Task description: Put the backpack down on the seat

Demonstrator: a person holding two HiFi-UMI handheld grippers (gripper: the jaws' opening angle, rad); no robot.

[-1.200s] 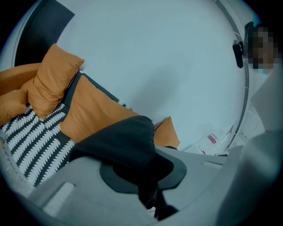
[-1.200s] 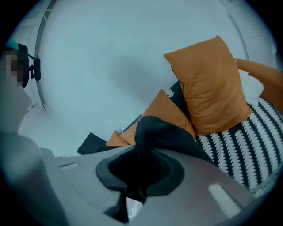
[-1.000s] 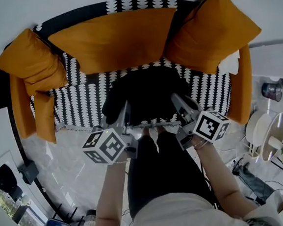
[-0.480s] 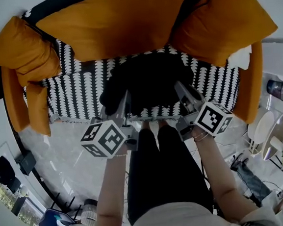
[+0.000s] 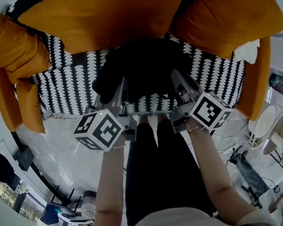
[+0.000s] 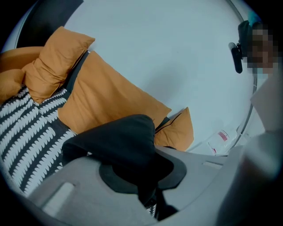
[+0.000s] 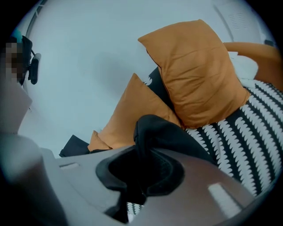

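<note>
Backpack: a black backpack [image 5: 145, 68] is held over the middle of the sofa seat [image 5: 65, 89], just in front of the back cushion. Whether its base touches the seat cannot be told.
Left tongs: the left tongs [image 5: 121, 92] are clamped on a fold of black fabric at the bag's left side.
Right tongs: the right tongs [image 5: 179, 84] pinch the black fabric at its right side in the same way.
Why two grips: holding both sides likely shares the weight and keeps the soft bag level, so it can settle flat rather than tip.
Seat: black-and-white patterned cover, bare in the middle, so the landing spot looks free.
Around: a long orange back cushion [image 5: 103, 17], an orange left cushion [image 5: 8, 48], an orange right cushion [image 5: 231, 13], and a white packet [image 5: 248, 51] at the seat's right end.
In the way: the person's legs [image 5: 158, 167] stand against the sofa front, and the right cushion leans close to the bag and might be brushed.
</note>
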